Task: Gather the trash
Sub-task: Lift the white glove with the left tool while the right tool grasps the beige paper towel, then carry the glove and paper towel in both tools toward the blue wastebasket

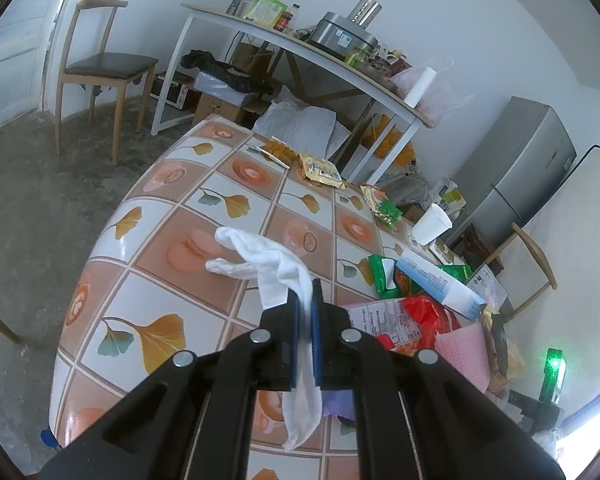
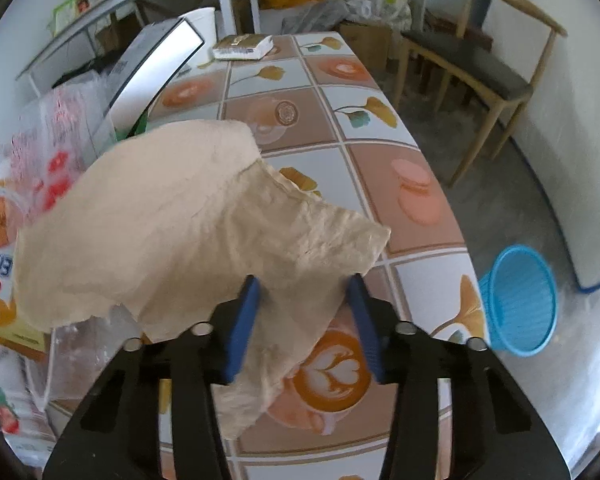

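A table [image 1: 148, 216] with a patterned oilcloth stands between 2 wooden chairs [image 1: 100, 68], near a grey fridge [image 1: 532, 160] and a cluttered white-framed desk [image 1: 260, 36].

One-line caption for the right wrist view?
Right gripper open around a crumpled beige paper napkin above the tiled-pattern table; blue plastic basket on floor.

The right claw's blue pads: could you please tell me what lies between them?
A crumpled beige paper napkin lies between the right claw pads, not yet pinched, in the right wrist view.

Black hand-held gripper [image 2: 304, 292], blue pads [image 2: 242, 328]
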